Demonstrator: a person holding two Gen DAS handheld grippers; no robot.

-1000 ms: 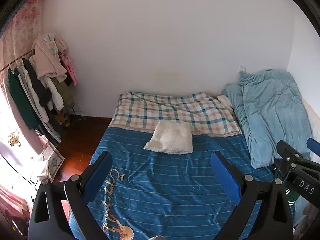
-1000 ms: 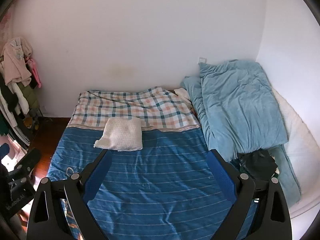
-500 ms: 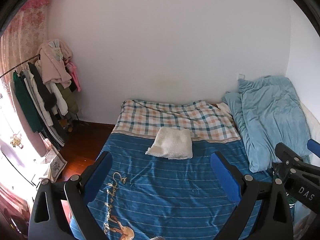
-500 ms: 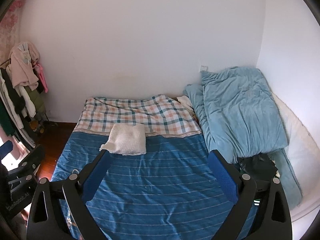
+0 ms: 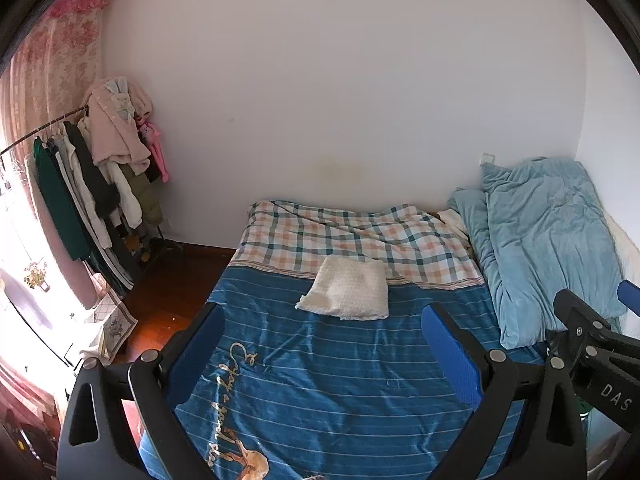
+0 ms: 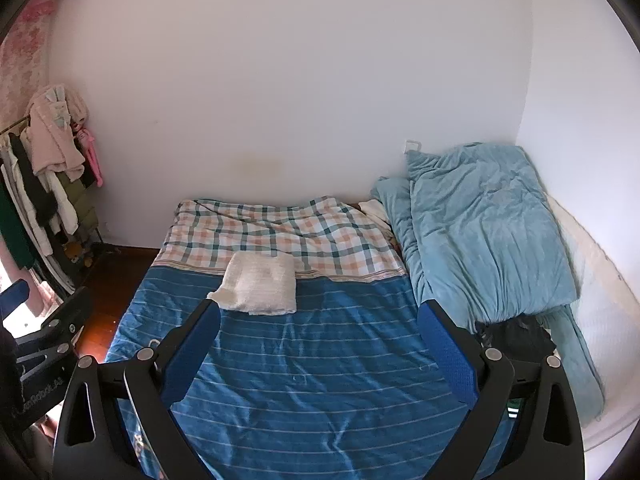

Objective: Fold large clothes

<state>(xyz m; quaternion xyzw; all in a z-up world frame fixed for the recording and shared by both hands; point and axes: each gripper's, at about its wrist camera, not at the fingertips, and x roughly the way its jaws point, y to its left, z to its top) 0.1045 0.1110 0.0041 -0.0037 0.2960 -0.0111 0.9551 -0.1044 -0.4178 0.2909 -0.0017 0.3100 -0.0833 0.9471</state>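
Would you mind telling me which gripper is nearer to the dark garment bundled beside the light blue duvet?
Right. The right gripper hangs just left of the dark garment; the left gripper is farther left, across the bed.

Folded garment (image 5: 346,293) lies mid-bed (image 5: 320,380) — duvet (image 5: 548,240) right, clothes rack (image 5: 80,184) far left
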